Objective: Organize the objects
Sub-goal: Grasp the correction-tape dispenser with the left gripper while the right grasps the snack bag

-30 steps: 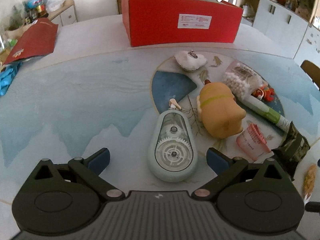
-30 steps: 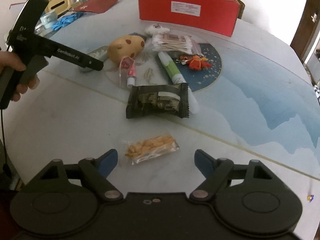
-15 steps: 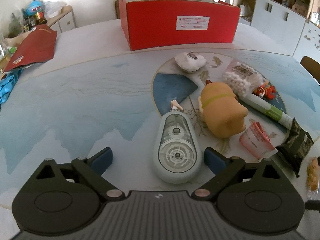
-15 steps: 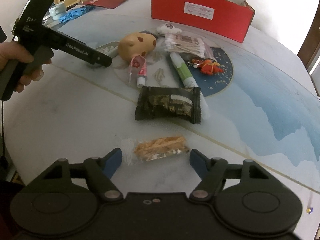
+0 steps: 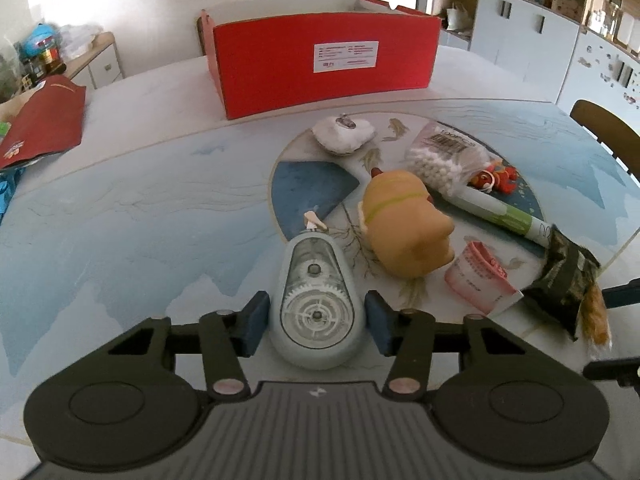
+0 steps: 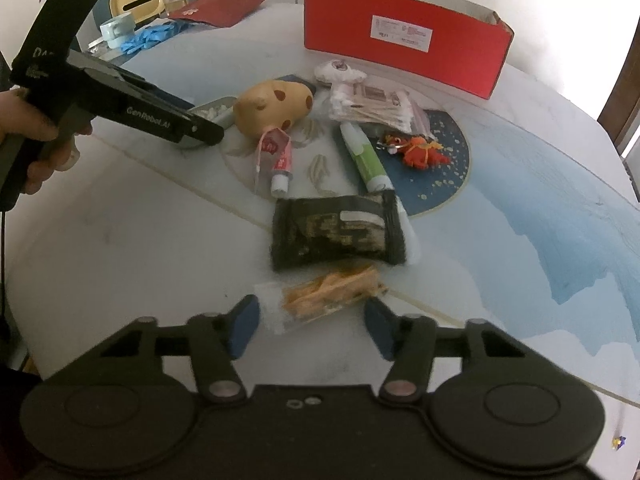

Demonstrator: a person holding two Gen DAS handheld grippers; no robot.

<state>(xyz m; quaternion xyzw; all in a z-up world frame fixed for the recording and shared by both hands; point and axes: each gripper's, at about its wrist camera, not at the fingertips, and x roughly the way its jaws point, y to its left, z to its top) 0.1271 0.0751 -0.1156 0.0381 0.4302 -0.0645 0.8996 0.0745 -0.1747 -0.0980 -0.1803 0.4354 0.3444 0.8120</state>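
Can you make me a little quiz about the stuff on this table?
1. True or false: the orange toy lies on the dark blue patch.
2. What colour is the big box? A blue, B red, C green.
3. Which thing lies just in front of the dark packet, nearer the camera in the right wrist view?

Key: 1 true. 2 B. 3 the clear bag of orange snacks.
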